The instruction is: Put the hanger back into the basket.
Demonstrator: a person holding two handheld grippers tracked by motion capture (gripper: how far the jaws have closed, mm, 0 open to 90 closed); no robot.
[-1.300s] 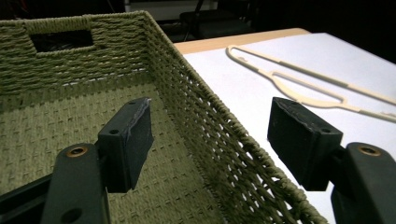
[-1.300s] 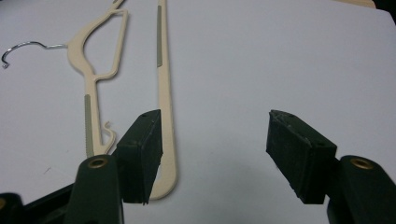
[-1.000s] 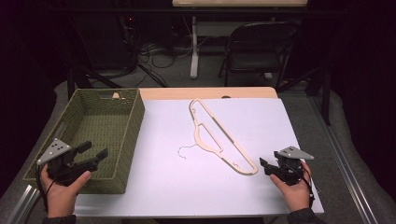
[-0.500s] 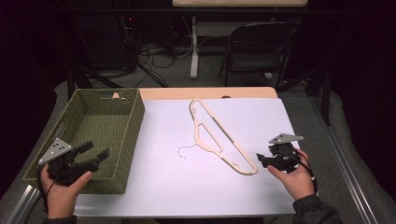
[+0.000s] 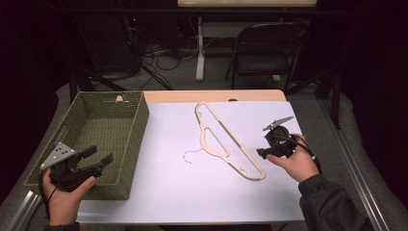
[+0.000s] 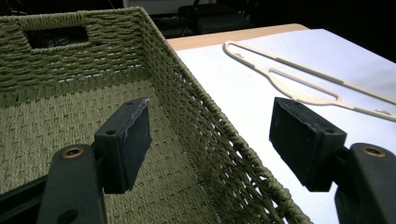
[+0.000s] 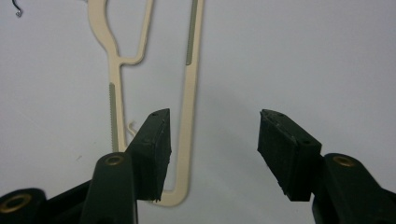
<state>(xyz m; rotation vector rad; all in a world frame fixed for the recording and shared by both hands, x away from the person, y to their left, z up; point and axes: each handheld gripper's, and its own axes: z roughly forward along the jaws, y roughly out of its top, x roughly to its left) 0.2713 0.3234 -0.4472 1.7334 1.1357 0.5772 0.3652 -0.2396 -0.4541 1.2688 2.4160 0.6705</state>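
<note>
Right gripper (image 5: 262, 153) fingers (image 7: 154, 149) are standing spread, nothing between the pads — they have just been closing a little. They are hovering above the near end of the hanger (image 5: 226, 139), which is lying flat on the white counter (image 5: 192, 192), its wire hook pointing toward the basket (image 5: 130, 144). Left gripper (image 5: 98, 161) fingers (image 6: 126, 140) are also standing wide apart and empty, straddling the basket's woven right wall at its near corner. The hanger is lying between the basket and the right hand (image 5: 296, 166).
</note>
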